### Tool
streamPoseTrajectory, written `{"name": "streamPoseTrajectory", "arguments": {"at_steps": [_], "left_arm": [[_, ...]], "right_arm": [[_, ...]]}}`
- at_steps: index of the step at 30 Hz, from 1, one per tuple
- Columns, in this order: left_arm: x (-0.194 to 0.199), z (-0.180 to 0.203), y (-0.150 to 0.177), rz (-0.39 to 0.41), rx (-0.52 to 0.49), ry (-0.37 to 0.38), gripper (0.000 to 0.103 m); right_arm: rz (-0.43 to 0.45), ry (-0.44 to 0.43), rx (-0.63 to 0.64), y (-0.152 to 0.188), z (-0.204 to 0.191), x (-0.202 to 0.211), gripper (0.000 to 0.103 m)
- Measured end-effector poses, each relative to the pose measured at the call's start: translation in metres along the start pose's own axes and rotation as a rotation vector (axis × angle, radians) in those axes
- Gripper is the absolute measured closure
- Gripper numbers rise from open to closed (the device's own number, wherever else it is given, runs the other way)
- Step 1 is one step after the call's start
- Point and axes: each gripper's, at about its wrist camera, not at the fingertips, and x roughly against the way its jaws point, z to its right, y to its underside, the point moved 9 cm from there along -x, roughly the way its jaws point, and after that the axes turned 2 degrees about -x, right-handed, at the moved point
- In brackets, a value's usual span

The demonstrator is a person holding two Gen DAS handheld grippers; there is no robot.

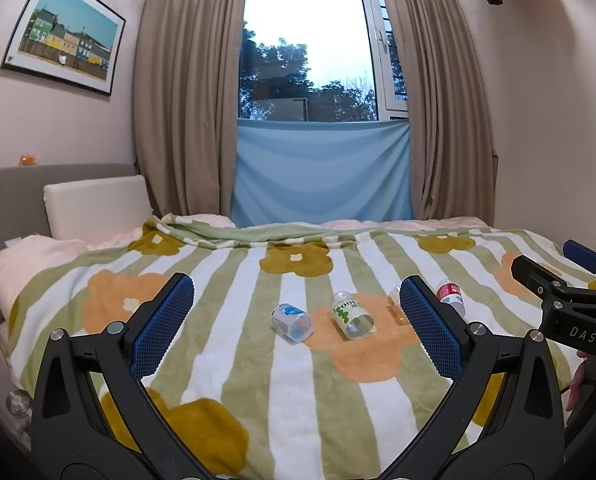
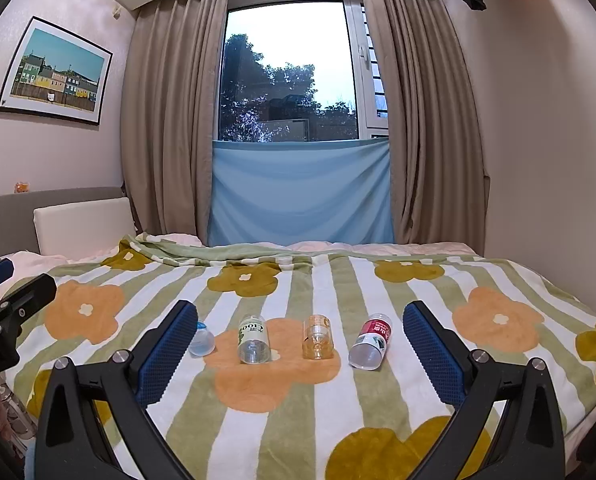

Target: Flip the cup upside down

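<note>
Several small clear plastic cups lie on their sides in a row on the flowered blanket [image 2: 298, 408], mouths toward me. From left: a blue-printed cup [image 1: 292, 323] [image 2: 203, 340], a green-printed cup [image 1: 352, 314] [image 2: 253, 340], an amber cup [image 2: 318, 337] [image 1: 396, 307] and a red-labelled cup [image 2: 370, 342] [image 1: 451, 295]. My left gripper [image 1: 298, 328] is open, hovering short of the blue and green cups. My right gripper [image 2: 300, 344] is open too, short of the green, amber and red cups. Neither touches a cup.
The bed fills the foreground, with a white pillow [image 1: 98, 206] and grey headboard [image 2: 2, 220] at the left. Curtains and a window with a blue cloth [image 2: 302, 192] stand behind. The right gripper's body [image 1: 570, 312] sits at the right of the left wrist view.
</note>
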Motion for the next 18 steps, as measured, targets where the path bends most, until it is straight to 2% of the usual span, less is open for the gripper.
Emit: {"name": "streamPoseTrajectory", "arguments": {"at_steps": [12, 18], "left_arm": [[0.0029, 0.0005, 0.0013, 0.008, -0.011, -0.020, 0.000], [0.0022, -0.0010, 0.0025, 0.000, 0.008, -0.004, 0.000]], "right_arm": [[0.003, -0.006, 0.002, 0.0003, -0.0019, 0.0007, 0.000], [0.006, -0.001, 0.001, -0.0012, -0.0042, 0.0013, 0.000]]}}
